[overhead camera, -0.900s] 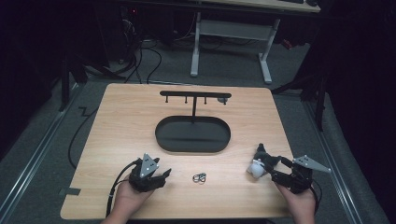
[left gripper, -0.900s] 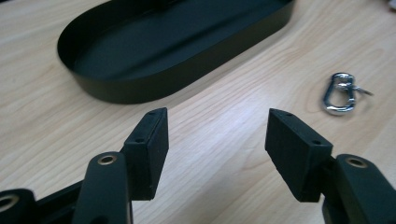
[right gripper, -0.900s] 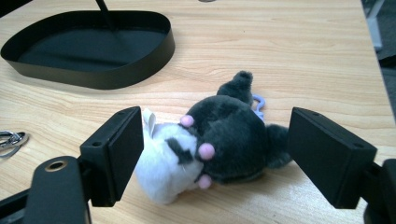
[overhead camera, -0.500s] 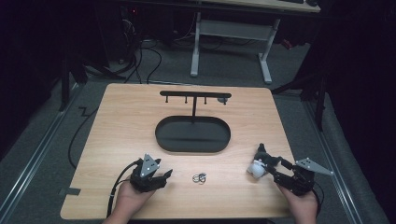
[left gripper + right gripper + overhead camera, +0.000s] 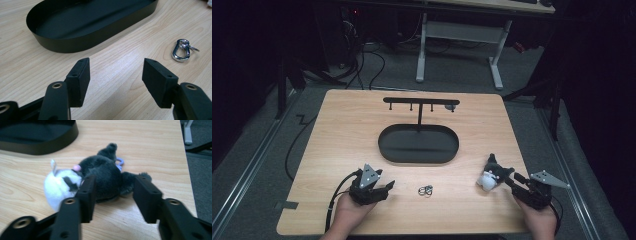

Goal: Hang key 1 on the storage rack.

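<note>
Right gripper low over the bench, jaws half-spread either side of the plush toy, which lies on its side near the bench's right edge; pads seemingly not pressing yet (hard to judge through the blur). Risk here: closing on the dark fur alone, so toy slips or rolls away toward the edge. Left gripper idle, jaws wide, nothing between, key clasp just beside. No readable writing or brand anywhere.
</note>
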The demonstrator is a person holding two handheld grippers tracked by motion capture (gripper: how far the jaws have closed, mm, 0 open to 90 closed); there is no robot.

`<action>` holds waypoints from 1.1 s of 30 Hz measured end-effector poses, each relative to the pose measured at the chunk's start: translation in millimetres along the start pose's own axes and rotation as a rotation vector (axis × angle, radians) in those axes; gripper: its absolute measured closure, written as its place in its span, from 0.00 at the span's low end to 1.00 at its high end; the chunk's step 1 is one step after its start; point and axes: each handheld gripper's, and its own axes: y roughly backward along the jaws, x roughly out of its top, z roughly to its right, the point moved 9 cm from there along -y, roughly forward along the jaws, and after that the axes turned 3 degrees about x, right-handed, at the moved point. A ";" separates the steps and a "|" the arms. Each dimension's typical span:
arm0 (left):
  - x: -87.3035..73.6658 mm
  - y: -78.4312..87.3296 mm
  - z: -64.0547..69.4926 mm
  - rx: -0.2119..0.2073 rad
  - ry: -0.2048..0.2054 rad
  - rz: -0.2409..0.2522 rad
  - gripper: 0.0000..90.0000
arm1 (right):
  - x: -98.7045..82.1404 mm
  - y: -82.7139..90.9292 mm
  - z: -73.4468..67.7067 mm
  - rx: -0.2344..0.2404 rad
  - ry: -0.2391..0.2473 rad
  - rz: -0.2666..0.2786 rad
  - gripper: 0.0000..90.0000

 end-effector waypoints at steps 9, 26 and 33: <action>-5.4 7.6 -2.9 0.004 0.016 0.001 0.44 | -8.7 -21.1 16.3 -0.068 0.021 -0.120 1.00; -25.3 27.4 -14.5 0.053 0.052 -0.014 0.45 | 5.2 -66.6 -28.6 0.065 0.127 -0.181 1.00; -28.1 31.1 -16.5 0.060 0.060 -0.014 0.45 | 8.1 -77.1 -63.4 0.154 0.184 -0.193 0.99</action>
